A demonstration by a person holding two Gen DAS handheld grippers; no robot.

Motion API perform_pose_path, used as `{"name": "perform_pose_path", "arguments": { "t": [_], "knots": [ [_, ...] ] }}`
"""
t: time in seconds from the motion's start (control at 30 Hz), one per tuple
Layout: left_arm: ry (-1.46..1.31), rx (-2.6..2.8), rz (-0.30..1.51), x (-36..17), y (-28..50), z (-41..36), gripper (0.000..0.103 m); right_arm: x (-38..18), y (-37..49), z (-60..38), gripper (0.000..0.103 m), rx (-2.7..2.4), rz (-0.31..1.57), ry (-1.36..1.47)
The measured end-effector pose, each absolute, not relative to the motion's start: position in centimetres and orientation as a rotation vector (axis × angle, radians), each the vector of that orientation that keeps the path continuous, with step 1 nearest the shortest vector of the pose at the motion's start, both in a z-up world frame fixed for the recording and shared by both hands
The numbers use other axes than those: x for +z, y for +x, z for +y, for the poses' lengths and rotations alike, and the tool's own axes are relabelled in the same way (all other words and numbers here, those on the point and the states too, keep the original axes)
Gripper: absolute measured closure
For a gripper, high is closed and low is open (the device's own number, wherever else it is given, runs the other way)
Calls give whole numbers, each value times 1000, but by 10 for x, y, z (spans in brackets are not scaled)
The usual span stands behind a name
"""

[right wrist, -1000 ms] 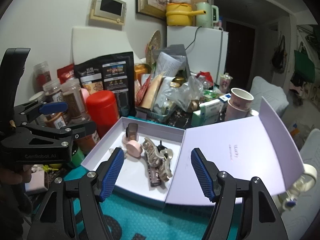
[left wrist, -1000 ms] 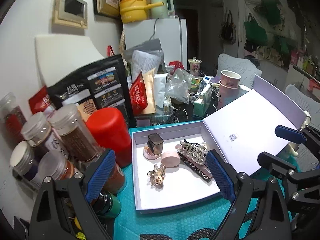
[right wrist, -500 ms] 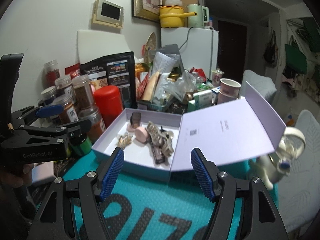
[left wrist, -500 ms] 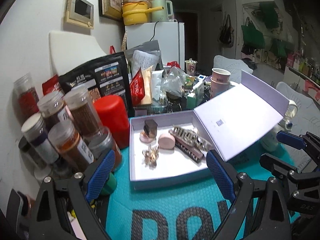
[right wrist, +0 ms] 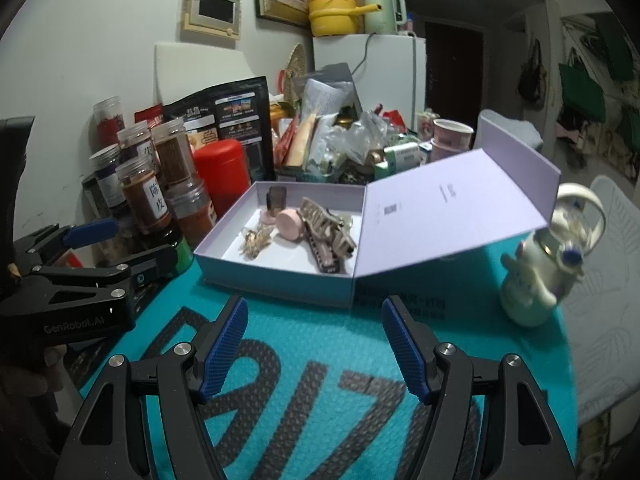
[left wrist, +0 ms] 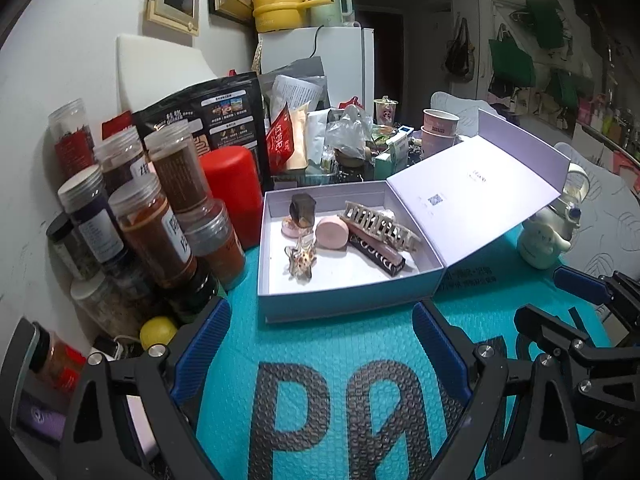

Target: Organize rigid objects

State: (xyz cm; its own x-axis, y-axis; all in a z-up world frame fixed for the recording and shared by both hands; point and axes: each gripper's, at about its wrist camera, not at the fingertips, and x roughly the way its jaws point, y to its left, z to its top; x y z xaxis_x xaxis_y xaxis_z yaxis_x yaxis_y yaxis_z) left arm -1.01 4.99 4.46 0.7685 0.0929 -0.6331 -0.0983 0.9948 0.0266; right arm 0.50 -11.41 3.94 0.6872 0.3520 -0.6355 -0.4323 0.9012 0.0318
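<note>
While both tools gape empty | left tool point(right wrist: 120, 242) reads "GenRobot.AI"

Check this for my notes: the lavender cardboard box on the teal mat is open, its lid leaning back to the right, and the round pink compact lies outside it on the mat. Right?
Not quite. The round pink compact lies inside the lavender cardboard box, among the hair clips, as the left wrist view shows. The rest stands: the box is open on the teal mat, its lid leaning back to the right.

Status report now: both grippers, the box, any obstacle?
Left gripper open, empty. Right gripper open, empty. Box open, lid up, hair clips inside. Spice jars crowd its left side.
</note>
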Motion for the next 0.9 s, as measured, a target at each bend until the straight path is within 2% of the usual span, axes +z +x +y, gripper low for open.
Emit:
{"name": "perform_pose_path", "arguments": {
  "t": [0.9],
  "knots": [
    [-19,89,727,34,-13,50,9,32,-1,-117,33,431,705,-123]
  ]
}}
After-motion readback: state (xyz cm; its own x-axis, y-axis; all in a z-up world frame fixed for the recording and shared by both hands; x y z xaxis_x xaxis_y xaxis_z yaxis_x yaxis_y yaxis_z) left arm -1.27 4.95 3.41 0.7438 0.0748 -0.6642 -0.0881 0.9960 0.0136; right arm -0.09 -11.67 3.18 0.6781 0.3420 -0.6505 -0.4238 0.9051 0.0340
